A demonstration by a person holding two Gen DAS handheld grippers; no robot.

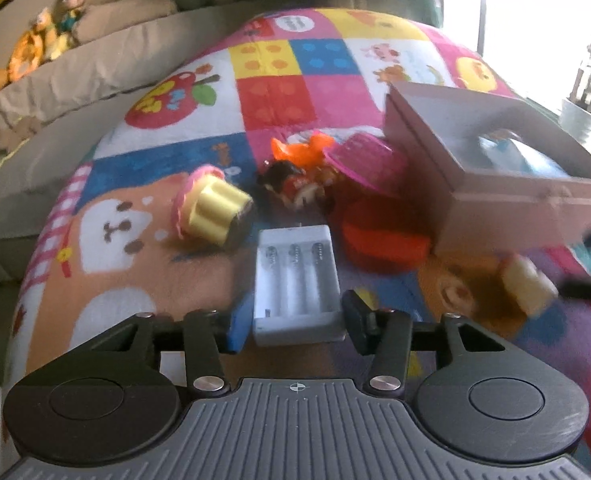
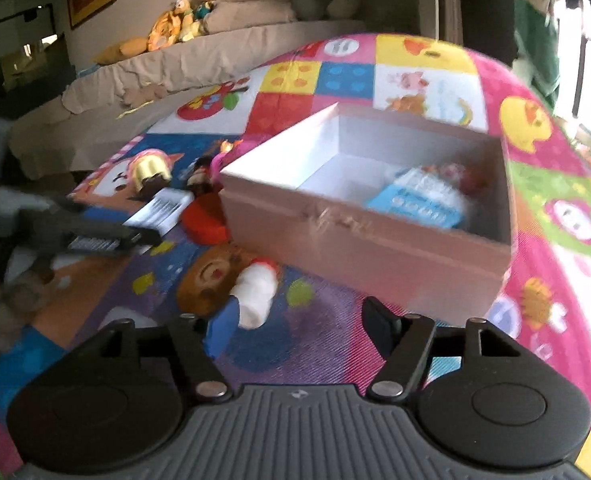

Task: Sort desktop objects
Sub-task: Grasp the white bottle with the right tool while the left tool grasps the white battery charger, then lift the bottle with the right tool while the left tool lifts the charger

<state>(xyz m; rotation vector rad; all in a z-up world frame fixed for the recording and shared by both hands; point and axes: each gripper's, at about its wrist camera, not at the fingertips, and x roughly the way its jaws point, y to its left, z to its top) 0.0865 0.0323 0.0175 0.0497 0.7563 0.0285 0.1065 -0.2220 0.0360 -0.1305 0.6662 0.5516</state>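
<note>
Fingers of your left gripper press both sides of the white battery holder, which lies near you on the patchwork mat. Your right gripper stands wide apart, gripping nothing, its blue left finger just beside a small white bottle. Far right sits the pink box, a blue packet inside.

The left gripper is angled downward with its jaws closed on a white battery case. The right gripper is angled downward, jaws spread apart, nothing gripped.
</note>
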